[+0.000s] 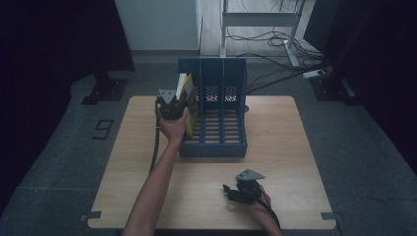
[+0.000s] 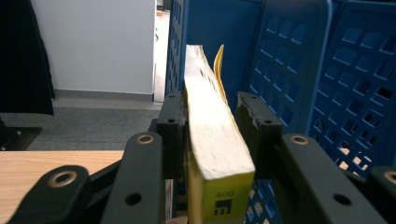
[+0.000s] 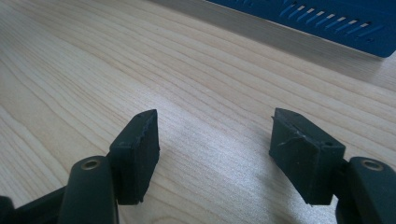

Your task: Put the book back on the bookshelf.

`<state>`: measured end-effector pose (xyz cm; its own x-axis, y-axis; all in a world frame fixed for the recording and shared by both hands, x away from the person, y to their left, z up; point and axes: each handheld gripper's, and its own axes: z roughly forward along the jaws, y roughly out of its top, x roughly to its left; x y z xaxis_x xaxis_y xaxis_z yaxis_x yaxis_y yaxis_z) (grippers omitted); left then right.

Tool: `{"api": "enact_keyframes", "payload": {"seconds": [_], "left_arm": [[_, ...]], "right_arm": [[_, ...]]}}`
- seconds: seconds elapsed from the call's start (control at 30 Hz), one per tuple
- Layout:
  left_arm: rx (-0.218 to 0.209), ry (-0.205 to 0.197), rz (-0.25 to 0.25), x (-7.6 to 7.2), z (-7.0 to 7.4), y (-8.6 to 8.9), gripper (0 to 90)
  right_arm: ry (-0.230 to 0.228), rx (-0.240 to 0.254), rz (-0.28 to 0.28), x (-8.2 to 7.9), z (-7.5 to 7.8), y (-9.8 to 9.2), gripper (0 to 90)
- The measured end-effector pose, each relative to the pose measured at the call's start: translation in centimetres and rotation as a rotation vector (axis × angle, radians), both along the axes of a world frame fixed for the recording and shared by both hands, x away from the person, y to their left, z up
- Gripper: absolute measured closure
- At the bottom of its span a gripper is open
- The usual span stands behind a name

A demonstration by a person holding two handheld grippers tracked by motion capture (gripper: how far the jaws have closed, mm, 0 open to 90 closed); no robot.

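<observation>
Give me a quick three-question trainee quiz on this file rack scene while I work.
1. Which compartment of the blue plastic file rack holds the yellow paperback book? A: leftmost. B: middle. C: rightmost.
2. True or false: the right gripper is clamped on a pen.
3. Fill in: the right gripper's jaws stand ___ above the light wooden table.

Key: 1 A. 2 false. 3 open.
</observation>
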<state>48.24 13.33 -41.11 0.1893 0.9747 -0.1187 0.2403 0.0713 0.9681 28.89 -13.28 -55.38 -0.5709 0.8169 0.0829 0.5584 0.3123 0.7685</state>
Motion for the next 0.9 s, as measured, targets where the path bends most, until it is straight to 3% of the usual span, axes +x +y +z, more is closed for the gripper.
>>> {"api": "enact_keyframes", "payload": {"seconds": [0.27, 0.43, 0.9], "left_arm": [[-0.009, -0.012, -0.034, -0.9, 0.1, 0.4, 52.1], [-0.049, 0.0, -0.072, -1.4, 0.1, 1.0, 43.7], [-0.071, 0.045, -0.189, -4.3, 0.2, 3.3, 39.9]], "right_arm": [[-0.003, -0.006, 0.0, 0.0, 0.0, 0.1, 32.1], [-0.004, -0.009, 0.0, 0.0, 0.0, 0.1, 32.1], [-0.003, -0.007, 0.001, 0.0, 0.0, 0.0, 32.1]]}}
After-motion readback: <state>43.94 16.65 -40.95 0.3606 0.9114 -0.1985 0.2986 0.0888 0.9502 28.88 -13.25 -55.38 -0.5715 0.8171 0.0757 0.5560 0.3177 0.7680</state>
